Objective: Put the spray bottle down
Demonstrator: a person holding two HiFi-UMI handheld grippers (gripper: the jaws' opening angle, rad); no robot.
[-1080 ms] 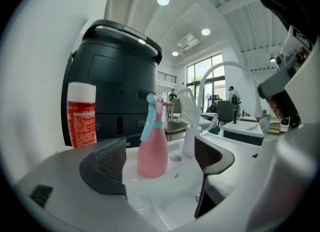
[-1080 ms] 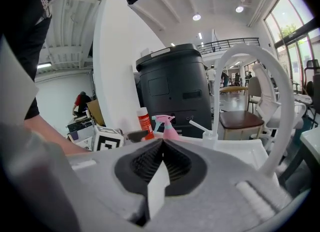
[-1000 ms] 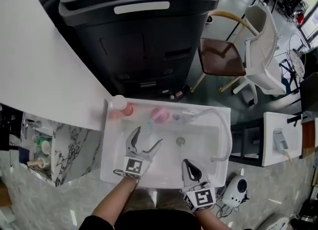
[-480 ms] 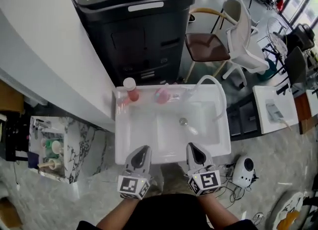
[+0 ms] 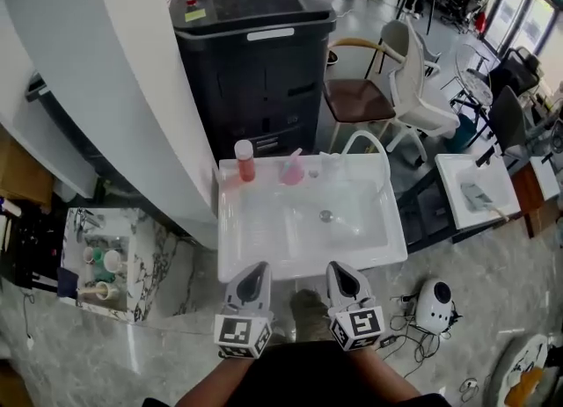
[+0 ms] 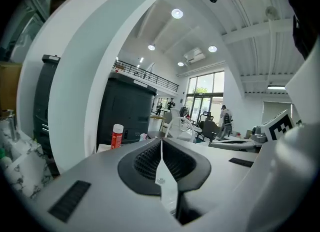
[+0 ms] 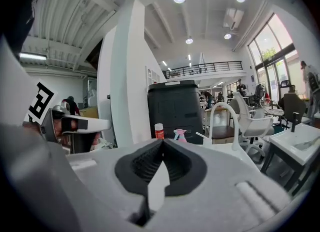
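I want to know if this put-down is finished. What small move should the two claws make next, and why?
Probably none: I would rest both claws where they are. The pink plastic spray bottle stands upright at the back edge of the white rectangular sink, apart from both claws. The left claw and right claw are shut and empty, short of the sink's near rim, so the put-down looks done.

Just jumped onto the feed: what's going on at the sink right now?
A person holds the left gripper and the right gripper just short of the near edge of the white sink. Both have their jaws shut with nothing between them. The pink spray bottle stands upright on the sink's back ledge beside a red bottle, and neither gripper touches it. The put-down looks done.
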